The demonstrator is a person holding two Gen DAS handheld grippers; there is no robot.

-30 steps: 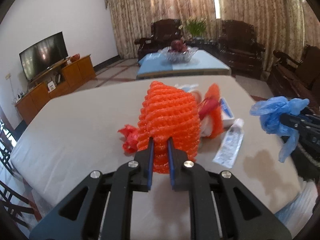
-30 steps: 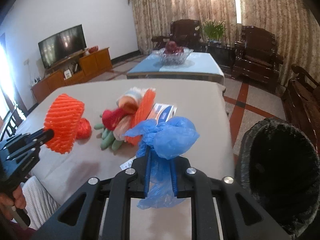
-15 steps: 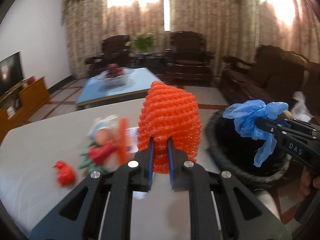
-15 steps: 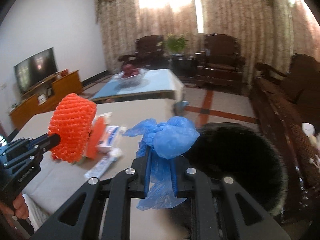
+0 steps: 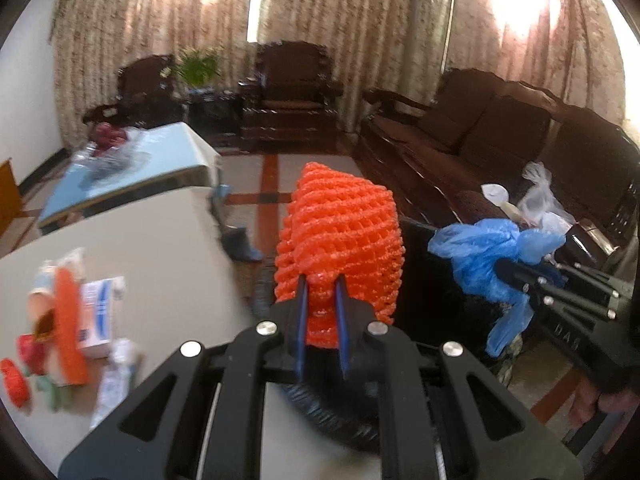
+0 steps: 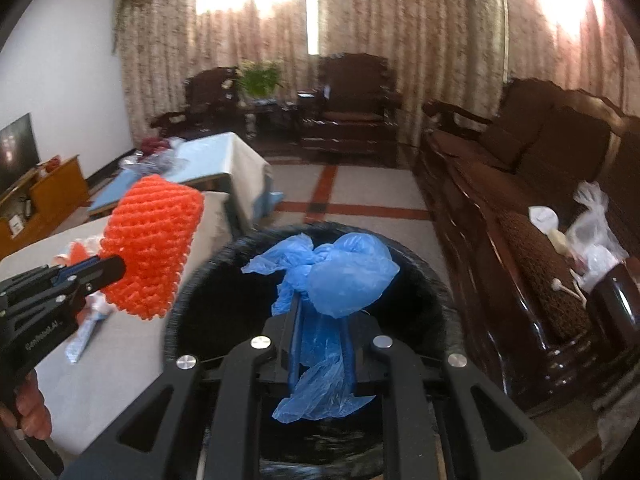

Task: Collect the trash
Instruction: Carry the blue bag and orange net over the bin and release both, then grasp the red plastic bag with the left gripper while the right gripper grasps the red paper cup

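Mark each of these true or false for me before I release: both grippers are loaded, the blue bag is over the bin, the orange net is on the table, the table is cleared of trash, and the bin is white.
1. Both grippers hold something. True: the left gripper is shut on the orange foam net, the right gripper on the blue plastic bag.
2. The blue plastic bag hangs over the bin's opening. True: the black bin lies directly behind and below it in the right wrist view.
3. The orange foam net lies on the table. False: it is held in the air, near the bin's edge.
4. The table is cleared of trash. False: wrappers and a small box remain on the table.
5. The bin is white. False: it is black.
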